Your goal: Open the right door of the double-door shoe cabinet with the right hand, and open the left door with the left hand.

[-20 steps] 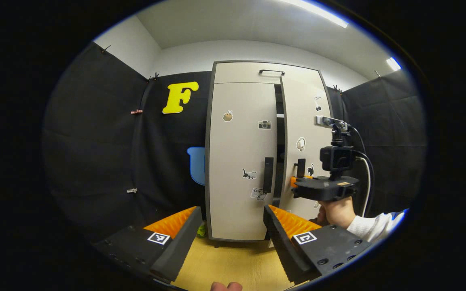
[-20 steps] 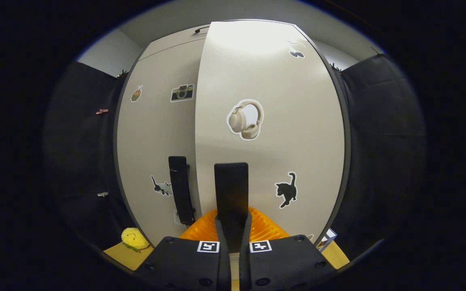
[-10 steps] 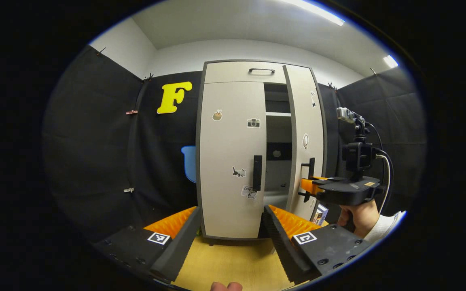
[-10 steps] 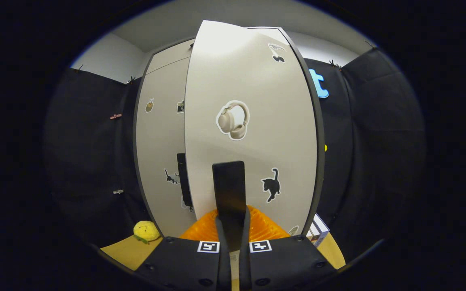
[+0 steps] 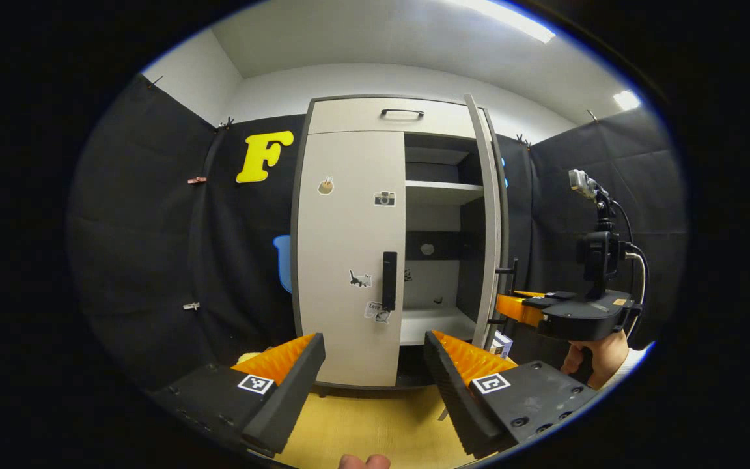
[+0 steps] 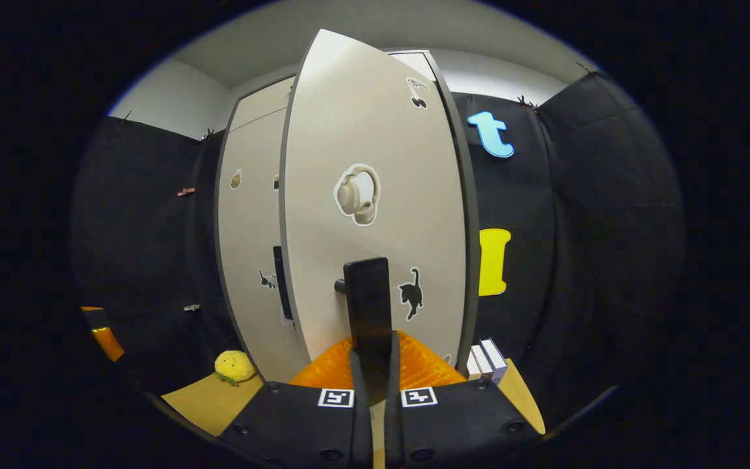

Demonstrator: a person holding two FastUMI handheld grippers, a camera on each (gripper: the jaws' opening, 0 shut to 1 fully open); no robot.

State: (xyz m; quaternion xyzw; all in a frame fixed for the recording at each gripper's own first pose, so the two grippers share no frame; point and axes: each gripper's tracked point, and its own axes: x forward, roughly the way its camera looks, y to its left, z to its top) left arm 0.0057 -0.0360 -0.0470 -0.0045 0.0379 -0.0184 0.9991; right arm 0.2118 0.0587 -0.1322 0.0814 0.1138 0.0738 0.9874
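both fingers of the right gripper (image 6: 375, 365) were pressed together on the right door handle (image 6: 367, 299), the dark bar pinched upright between them in the right gripper view. right door (image 6: 375, 195) stood swung well out from the shoe cabinet (image 5: 349, 117), seen nearly edge-on in the left gripper view (image 5: 487, 221), with white shelves (image 5: 443, 189) and a dark interior exposed behind it. headphone sticker (image 6: 357, 194) and cat sticker (image 6: 410, 293) on the door's outer face.

left gripper (image 5: 375, 365) had its fingers spread wide apart, holding nothing, hanging in front of the cabinet's lower part over the wooden floor (image 5: 375, 423). left door (image 5: 349, 254) was flush shut, its dark vertical handle (image 5: 389, 280) untouched, well apart from the fingertips.

right gripper also showed in the left gripper view (image 5: 508, 306), held by a hand (image 5: 599, 361) in a white sleeve. yellow plush toy (image 6: 234, 366) lay on the floor beside the cabinet's left side; books (image 6: 487, 358) stood at the foot of the open door.
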